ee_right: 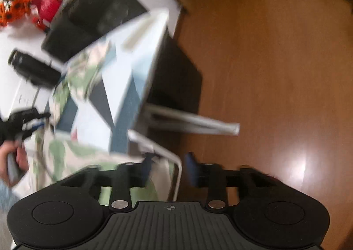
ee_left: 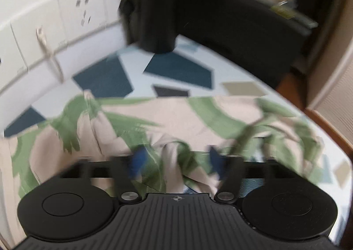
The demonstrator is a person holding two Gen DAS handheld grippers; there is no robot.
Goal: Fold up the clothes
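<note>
- The garment [ee_left: 154, 122], a soft cream cloth printed with green leaf shapes, is seen lying rumpled across the near part of the table [ee_left: 176, 69], whose cover bears flat blue, dark and beige polygons on pale ground.
- A bunched ridge of the cloth is seen between the blue-padded fingers of the left gripper [ee_left: 176, 159]; the jaws stand apart, and it cannot be told through the blur whether the fabric is pinched or merely lying between them.
- A dark cylindrical object [ee_left: 158, 7] and a black slab-like object [ee_left: 231, 29] stand at the far edge, well apart from the cloth.
- The right gripper [ee_right: 167, 168] is seen released, its jaws spread, one finger over the garment's near right edge [ee_right: 158, 175] at the table's corner and the other over the glossy wooden floor [ee_right: 275, 73].
- The step in hand is judged to be the taking of two hold points before a fold; no fold is yet laid.
- Next, a firm closing on the limp edge is called for on the right, so that the cloth can be lifted and spread evenly.
</note>
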